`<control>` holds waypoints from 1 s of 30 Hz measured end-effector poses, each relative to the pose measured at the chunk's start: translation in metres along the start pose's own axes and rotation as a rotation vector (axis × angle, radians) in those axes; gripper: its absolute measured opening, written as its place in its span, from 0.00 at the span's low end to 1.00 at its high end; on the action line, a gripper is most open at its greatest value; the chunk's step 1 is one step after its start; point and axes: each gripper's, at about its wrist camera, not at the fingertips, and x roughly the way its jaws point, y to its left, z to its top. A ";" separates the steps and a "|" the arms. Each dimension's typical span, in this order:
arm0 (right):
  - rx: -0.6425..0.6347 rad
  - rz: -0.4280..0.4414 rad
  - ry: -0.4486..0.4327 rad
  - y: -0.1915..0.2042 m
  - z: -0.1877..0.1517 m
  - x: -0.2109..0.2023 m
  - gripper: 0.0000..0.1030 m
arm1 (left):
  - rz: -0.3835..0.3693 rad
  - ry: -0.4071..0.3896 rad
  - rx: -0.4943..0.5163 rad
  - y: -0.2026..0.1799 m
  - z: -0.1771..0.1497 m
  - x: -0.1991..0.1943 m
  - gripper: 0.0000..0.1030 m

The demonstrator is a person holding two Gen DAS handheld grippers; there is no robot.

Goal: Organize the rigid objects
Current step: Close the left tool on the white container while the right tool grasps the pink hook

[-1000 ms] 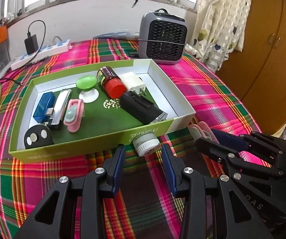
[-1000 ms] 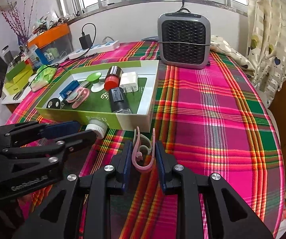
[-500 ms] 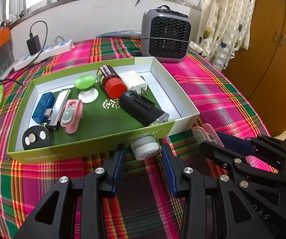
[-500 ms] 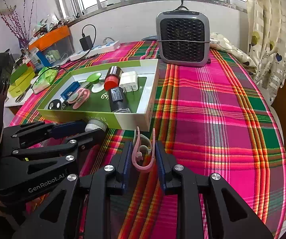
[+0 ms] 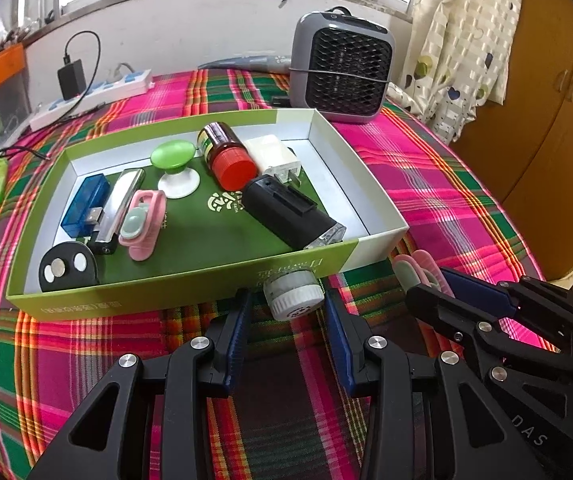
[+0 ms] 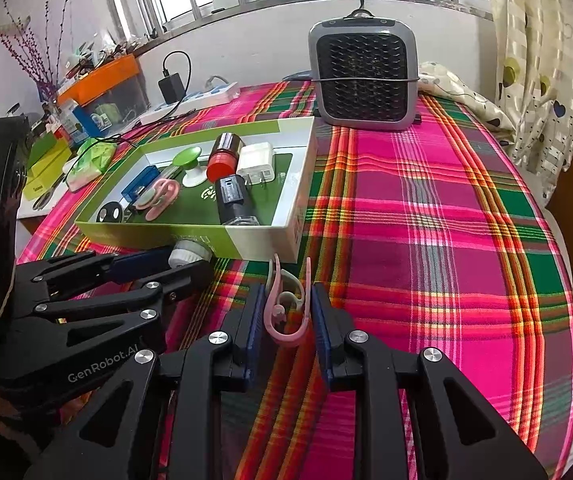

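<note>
A green and white box (image 5: 190, 280) on the plaid table holds a black flashlight (image 5: 286, 212), a red-capped bottle (image 5: 226, 152), a white charger (image 5: 274, 156), a green knob (image 5: 172, 156), a pink clip (image 5: 142, 224), a blue USB stick (image 5: 84, 204) and a black fob (image 5: 68, 266). My left gripper (image 5: 286, 308) is open around a small white-capped jar (image 5: 292, 294) lying against the box's front wall, its pads apart from the jar. My right gripper (image 6: 288, 300) is shut on a pink clip (image 6: 286, 304), also seen in the left wrist view (image 5: 418, 270).
A grey fan heater (image 5: 342, 76) stands behind the box. A white power strip with a black adapter (image 5: 90, 92) lies at the back left. Green packets and an orange-lidded bin (image 6: 98, 80) sit at the far left. A wooden cabinet (image 5: 558, 100) is on the right.
Both grippers have risen slightly and drawn back a little; the box and jar sit lower in the left view. The right gripper keeps hold of the pink clip.
</note>
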 end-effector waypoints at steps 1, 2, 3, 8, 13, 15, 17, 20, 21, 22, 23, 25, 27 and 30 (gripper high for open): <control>-0.001 0.000 0.000 0.000 0.000 0.000 0.24 | 0.001 -0.001 0.002 0.000 0.000 0.000 0.35; 0.000 -0.001 0.000 0.000 0.000 0.000 0.24 | 0.001 0.000 0.003 0.000 0.000 0.000 0.34; 0.000 0.000 0.000 0.000 0.000 0.000 0.24 | 0.002 0.000 0.003 0.000 0.000 0.000 0.32; 0.000 -0.001 0.002 0.000 0.000 0.000 0.24 | 0.001 -0.003 -0.001 0.002 -0.001 -0.002 0.28; 0.000 -0.003 0.002 -0.001 -0.001 0.001 0.24 | 0.001 -0.003 -0.001 0.002 -0.001 -0.002 0.28; -0.001 -0.003 0.002 -0.001 -0.001 0.001 0.24 | 0.000 -0.003 -0.001 0.002 -0.001 -0.003 0.28; 0.000 -0.004 0.002 -0.001 -0.001 0.001 0.24 | 0.001 -0.004 -0.002 0.003 -0.001 -0.003 0.28; -0.001 -0.004 0.002 -0.001 -0.001 0.001 0.24 | 0.002 -0.005 -0.004 0.004 -0.002 -0.004 0.28; -0.003 -0.005 0.001 -0.001 -0.001 0.001 0.24 | 0.002 -0.005 -0.005 0.004 -0.002 -0.005 0.28; -0.005 -0.006 0.001 0.000 -0.001 0.001 0.24 | 0.003 -0.005 -0.005 0.004 -0.002 -0.005 0.28; -0.007 -0.007 0.001 0.000 -0.001 0.001 0.24 | 0.004 -0.005 -0.006 0.005 -0.003 -0.005 0.28; -0.012 -0.009 0.000 0.001 -0.001 0.001 0.24 | 0.003 -0.007 -0.009 0.006 -0.003 -0.006 0.27; -0.015 -0.012 0.000 0.002 -0.001 0.001 0.24 | 0.004 -0.010 -0.009 0.006 -0.004 -0.008 0.28; -0.023 -0.018 -0.002 0.004 -0.001 0.000 0.24 | 0.001 -0.016 -0.010 0.006 -0.005 -0.009 0.27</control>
